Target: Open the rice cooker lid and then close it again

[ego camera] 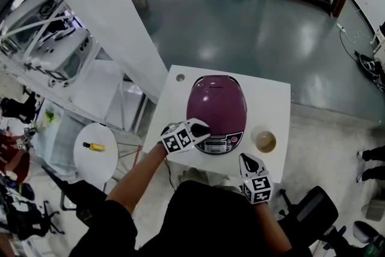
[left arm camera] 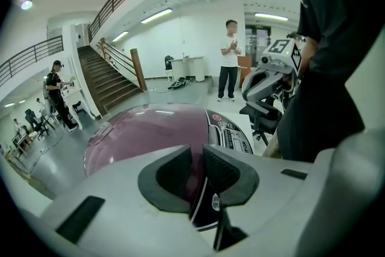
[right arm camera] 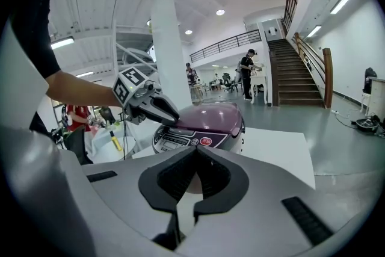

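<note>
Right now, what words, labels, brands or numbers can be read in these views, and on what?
Rice cooker control panel: printed labels, too small to read.
Red button: white characters, blurred.
Small sticker, left gripper view: QR code, no words.
Marker cubes: square markers, no words.

Left hand-held gripper (left arm camera: 198,168): jaws narrowly apart; purple rice cooker lid (left arm camera: 144,132) just beyond, control panel (left arm camera: 232,136) at right.

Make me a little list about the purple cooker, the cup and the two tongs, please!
table: white, holds the cooker and the cup
rice cooker: purple, closed
cup: on the table, right of the cooker, not touching it
left tongs: tip at the cooker's front, by its button panel; slightly apart, gripping nothing
right tongs: shut, empty, at the table's near edge
</note>
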Demonstrator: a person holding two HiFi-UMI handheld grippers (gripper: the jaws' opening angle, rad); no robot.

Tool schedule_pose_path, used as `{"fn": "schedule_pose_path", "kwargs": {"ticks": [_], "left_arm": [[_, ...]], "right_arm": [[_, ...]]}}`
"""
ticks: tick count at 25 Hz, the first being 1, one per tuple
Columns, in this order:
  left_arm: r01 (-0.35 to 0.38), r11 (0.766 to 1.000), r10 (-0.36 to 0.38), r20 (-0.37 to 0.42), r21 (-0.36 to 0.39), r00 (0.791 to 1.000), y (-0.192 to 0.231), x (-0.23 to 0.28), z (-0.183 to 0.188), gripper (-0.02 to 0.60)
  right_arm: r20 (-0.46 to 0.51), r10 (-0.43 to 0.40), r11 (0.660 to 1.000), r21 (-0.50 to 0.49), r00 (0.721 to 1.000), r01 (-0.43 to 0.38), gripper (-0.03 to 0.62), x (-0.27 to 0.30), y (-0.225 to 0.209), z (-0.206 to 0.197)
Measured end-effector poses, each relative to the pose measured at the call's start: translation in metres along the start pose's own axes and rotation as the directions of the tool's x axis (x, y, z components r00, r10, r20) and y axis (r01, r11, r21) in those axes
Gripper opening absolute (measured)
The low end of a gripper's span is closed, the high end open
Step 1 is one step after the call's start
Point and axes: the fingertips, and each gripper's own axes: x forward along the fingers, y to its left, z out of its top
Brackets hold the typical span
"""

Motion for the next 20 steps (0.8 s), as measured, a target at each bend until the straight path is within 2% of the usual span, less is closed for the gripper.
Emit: {"fn": "schedule_pose_path", "kwargs": {"ticks": [11,20], "left_arm": [[0.003,1.0,-0.003,-0.001,-0.019,1.0,-0.001,-0.0027,-0.0032,0.031],[0.017,0.999,-0.018,-0.04,-0.044,0.999,0.0009,-0.0033,-0.0037,0.015]], "right_arm": [[0.011,0.0,1.0,0.001,1.0,0.0,0.0,0.0026,-0.0006,-0.003],[0.01,0.0,1.0,0.0,1.0,0.0,0.0,0.0056,-0.0039,-0.0017]]}}
